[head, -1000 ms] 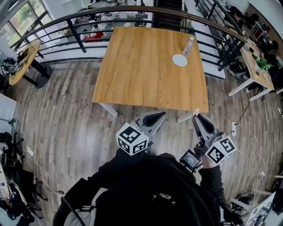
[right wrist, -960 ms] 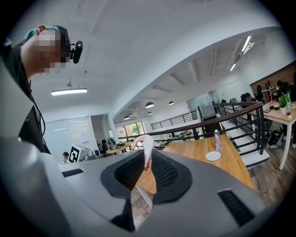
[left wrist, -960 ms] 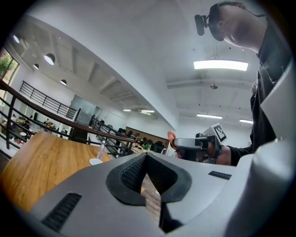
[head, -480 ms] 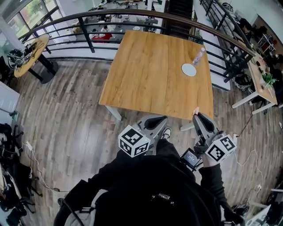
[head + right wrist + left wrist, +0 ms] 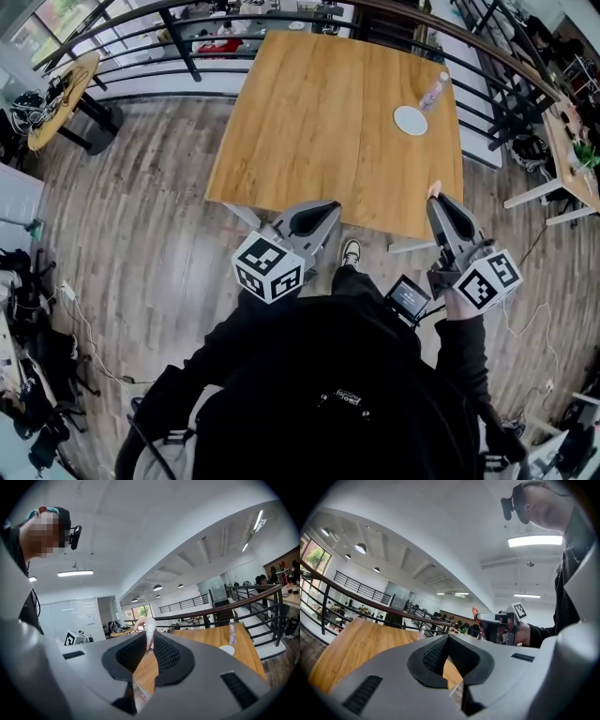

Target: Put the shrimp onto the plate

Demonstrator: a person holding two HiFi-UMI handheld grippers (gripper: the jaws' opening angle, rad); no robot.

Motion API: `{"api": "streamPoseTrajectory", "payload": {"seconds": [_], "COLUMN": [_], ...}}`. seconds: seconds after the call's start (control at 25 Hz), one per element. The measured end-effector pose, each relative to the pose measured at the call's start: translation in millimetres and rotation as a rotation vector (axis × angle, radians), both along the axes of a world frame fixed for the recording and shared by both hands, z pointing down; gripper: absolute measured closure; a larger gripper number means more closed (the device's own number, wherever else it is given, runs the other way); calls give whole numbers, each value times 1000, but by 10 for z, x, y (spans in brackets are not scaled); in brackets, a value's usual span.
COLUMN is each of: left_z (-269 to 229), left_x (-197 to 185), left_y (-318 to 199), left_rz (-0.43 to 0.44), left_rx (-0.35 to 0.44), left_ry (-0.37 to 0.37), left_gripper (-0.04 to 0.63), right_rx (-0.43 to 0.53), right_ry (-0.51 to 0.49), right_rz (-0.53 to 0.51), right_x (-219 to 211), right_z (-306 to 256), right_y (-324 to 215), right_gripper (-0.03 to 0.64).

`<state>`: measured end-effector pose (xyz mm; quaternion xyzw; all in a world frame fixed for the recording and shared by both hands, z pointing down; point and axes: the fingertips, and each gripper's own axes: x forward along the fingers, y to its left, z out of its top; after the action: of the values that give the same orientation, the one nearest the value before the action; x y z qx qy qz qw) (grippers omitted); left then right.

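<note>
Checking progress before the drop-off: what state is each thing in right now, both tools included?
left tool: jaws together, empty.
right tool: shut on the shrimp.
shrimp: pinched at the jaw tips, not at the plate yet.
plate: empty, near the table's far right corner.
bottle: upright beside the plate.

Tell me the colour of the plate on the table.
The plate is white; head view shows it best.

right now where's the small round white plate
The plate sits on the far right of the light wooden table in the head view, beside the clear plastic bottle.
</note>
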<state>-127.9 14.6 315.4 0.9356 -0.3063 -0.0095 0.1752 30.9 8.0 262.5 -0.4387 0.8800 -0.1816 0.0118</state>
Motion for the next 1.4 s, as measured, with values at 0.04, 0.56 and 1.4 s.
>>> {"api": "streamPoseTrajectory", "payload": {"seconds": [0.04,0.56,1.4], "left_z": [23,102,565], "left_x": [52,759,1612], "left_y": [-52,-1186,-2158], "left_rz": [9,65,150], "left_rx": [-6,-55,-180], "left_ry": [-3,-13,-83], "left_gripper": [592,592,592], "right_rx": [-8,-93,-198], "right_ry": [-1,26,-25], "right_rz": [2,-1,-39], "right_x": [34,651,1202], "right_z": [25,191,795], "right_y": [-54,-1237,-2519], "right_gripper": [557,557,557]}}
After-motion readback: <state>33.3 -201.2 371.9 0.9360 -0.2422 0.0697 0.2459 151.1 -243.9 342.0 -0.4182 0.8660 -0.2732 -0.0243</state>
